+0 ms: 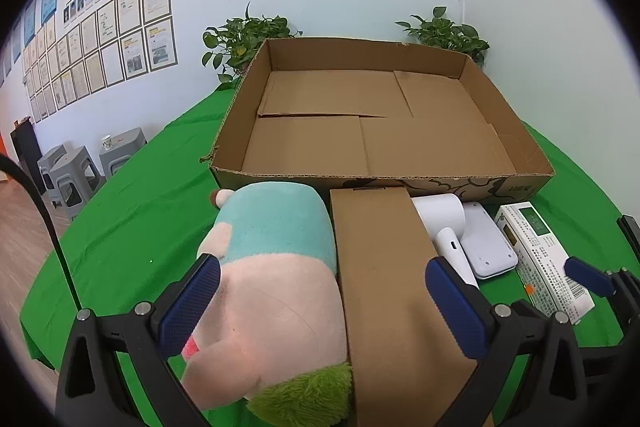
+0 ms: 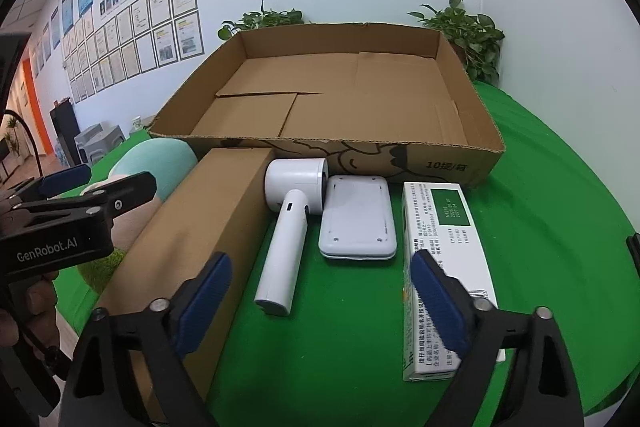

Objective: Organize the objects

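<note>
On green cloth (image 2: 540, 187), just in front of the big open cardboard tray (image 2: 460, 163), sits a row of stuff waiting to go in: plush toy (image 1: 272, 267) far left, then a long brown carton (image 2: 208, 219), white handheld fan (image 2: 288, 227), flat white gadget (image 2: 356, 223), and a printed medicine box (image 2: 440, 247) on the right. Tray looks empty so far.

Handling, my guess: the plush is soft & light, squashes under a grip, so pinch across the fat pink middle. Brown carton's stiff but wide, prob needs its narrow sides. Fan is smooth hard plastic, likely slippery; the handle's the obvious spot, head end may tip it. Med box is light, thin card, dents easy, so take it across the short width w/ gentle squeeze.

Left gripper (image 1: 320, 307): jaws wide apart, spanning both plush and carton. Left pad (image 1: 192, 303) is right up against the plush's side, touching or nearly, can't tell; nothing clamped.

Right gripper (image 2: 320, 307): jaws well apart but not at full spread. Its right pad (image 2: 436, 303) hangs over the med box; left pad (image 2: 204, 303) is by the carton's edge. Only bare cloth and the fan's handle end lie between them. Nothing gripped yet. Looks like it's lining up on the fan or the med box; can't say which.
</note>
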`<action>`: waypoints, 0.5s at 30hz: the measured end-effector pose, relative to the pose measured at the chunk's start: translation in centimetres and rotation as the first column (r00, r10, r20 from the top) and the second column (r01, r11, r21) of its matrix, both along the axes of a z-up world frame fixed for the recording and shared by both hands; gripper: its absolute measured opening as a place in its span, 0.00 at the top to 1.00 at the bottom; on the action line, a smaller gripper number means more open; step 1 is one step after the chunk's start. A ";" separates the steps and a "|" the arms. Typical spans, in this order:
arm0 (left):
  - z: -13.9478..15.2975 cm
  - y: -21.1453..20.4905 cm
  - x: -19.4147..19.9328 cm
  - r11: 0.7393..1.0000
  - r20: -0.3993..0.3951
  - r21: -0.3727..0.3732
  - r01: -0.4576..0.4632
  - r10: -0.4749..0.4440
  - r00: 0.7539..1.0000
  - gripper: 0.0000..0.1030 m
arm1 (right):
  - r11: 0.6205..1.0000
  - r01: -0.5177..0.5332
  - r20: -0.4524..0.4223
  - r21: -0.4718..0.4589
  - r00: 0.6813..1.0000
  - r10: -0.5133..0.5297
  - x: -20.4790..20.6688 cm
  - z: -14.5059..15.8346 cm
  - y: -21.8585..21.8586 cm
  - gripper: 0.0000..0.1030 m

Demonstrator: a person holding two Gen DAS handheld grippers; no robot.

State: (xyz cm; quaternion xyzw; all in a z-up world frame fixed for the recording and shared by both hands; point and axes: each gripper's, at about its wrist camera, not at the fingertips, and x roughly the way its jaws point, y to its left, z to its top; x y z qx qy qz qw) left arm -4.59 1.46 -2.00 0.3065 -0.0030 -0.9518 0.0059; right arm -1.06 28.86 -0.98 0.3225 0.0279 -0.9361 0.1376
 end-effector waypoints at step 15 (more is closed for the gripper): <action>0.1 -0.9 0.0 0.998 -0.006 0.058 0.009 -0.008 1.000 1.00 | 0.996 0.071 -0.029 0.059 0.997 -0.069 -0.1 0.1 0.3 0.46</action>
